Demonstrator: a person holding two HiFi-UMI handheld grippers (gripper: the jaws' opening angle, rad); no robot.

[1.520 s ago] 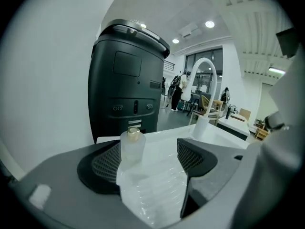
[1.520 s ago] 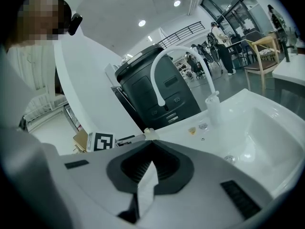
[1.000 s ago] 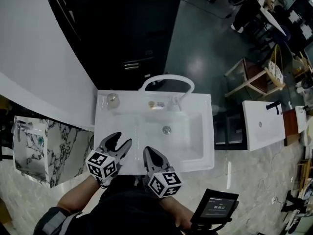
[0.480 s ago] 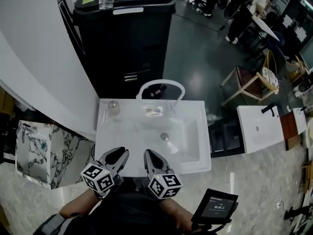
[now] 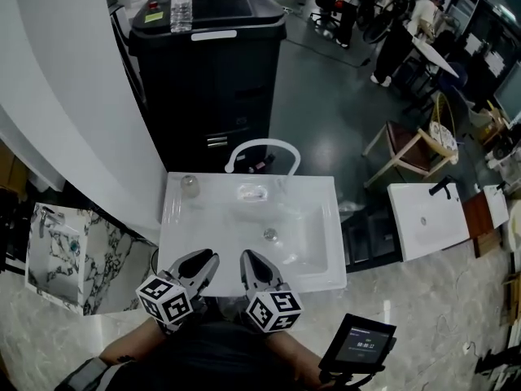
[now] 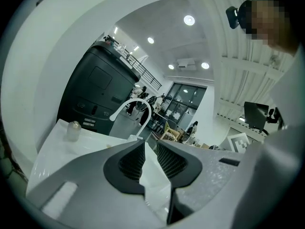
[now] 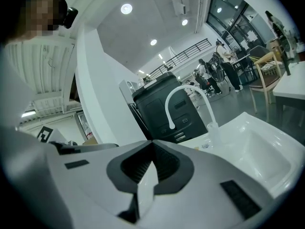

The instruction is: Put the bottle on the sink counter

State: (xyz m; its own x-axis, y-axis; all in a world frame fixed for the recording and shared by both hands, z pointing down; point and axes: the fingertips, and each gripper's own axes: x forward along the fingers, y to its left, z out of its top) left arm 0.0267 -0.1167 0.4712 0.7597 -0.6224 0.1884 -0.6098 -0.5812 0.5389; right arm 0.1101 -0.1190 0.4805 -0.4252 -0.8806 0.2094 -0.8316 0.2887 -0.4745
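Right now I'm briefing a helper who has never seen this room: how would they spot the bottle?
Look for the big black cabinet behind the white sink. On its top, toward the left end, stands a clear plastic bottle. It is the only tall, see-through thing up there; the little jar sits lower, on the sink counter.

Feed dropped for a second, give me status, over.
Shut and empty: left gripper, right gripper. Untouched bottle on black cabinet behind sink. Sink lies between grippers and bottle; jar at its back left.
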